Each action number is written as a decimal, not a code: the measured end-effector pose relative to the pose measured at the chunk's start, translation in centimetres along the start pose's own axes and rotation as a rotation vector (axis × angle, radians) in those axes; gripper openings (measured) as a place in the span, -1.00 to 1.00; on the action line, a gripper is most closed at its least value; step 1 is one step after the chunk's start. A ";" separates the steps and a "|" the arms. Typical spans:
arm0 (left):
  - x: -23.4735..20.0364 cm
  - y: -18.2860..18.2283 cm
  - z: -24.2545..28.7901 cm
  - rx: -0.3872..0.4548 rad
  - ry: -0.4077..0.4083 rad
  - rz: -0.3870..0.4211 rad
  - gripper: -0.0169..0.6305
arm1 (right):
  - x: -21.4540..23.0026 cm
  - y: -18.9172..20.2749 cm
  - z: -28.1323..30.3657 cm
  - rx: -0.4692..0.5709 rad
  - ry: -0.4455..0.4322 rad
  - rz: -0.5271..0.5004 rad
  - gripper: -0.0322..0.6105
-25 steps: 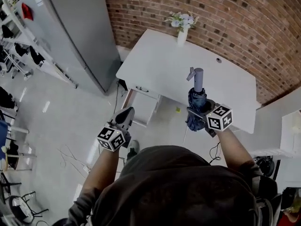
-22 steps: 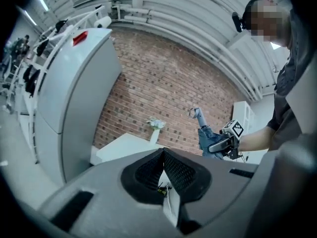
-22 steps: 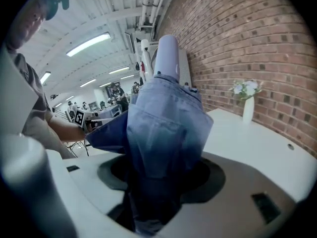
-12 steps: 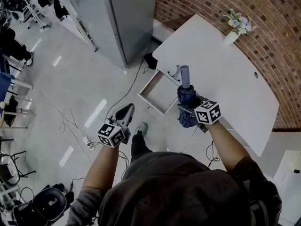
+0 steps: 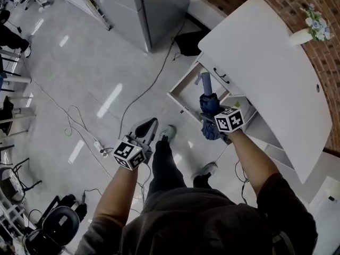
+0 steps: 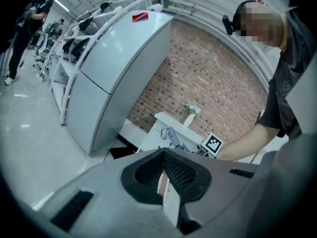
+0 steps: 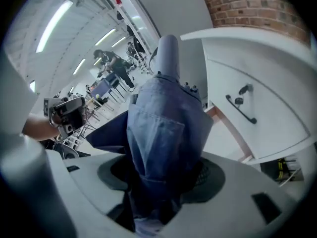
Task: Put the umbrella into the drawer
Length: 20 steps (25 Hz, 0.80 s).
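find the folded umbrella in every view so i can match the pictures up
Head view: the folded umbrella is right of centre, at the desk's near edge.
Left gripper view: small, at mid-frame, in front of the desk.
Right gripper view: large, filling the centre.
Shared landmark: the white desk.

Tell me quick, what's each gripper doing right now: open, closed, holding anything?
Left gripper: closed, holding nothing.
Right gripper: closed on the folded blue umbrella.
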<state>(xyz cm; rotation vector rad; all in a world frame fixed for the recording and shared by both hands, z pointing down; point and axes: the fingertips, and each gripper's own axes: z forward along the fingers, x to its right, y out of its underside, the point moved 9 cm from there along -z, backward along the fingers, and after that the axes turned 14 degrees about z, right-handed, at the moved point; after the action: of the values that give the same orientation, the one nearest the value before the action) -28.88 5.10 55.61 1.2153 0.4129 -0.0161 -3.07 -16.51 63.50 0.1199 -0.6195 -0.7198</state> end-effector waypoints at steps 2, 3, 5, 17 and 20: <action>-1.8 1.6 0.9 -0.007 0.007 -0.046 -0.95 | 1.8 0.1 3.4 -0.034 0.020 0.040 -0.13; -2.9 2.6 1.4 -0.013 0.006 -0.063 -0.95 | 2.9 0.0 5.1 -0.051 0.033 0.055 -0.13; -5.1 4.8 2.5 -0.040 0.007 -0.080 -0.95 | 5.0 -0.7 8.2 -0.074 0.059 0.085 -0.13; -13.4 12.4 6.5 -0.131 0.040 -0.128 -0.95 | 14.8 -2.2 20.7 -0.135 0.163 0.286 -0.13; -14.5 13.6 6.6 -0.143 0.030 -0.149 -0.95 | 16.9 -2.3 23.0 -0.142 0.184 0.333 -0.13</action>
<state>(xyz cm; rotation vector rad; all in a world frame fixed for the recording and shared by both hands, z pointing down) -37.19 0.96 74.34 1.0426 0.5219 -0.0949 -7.65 -26.79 89.83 -0.0479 -0.3973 -0.4225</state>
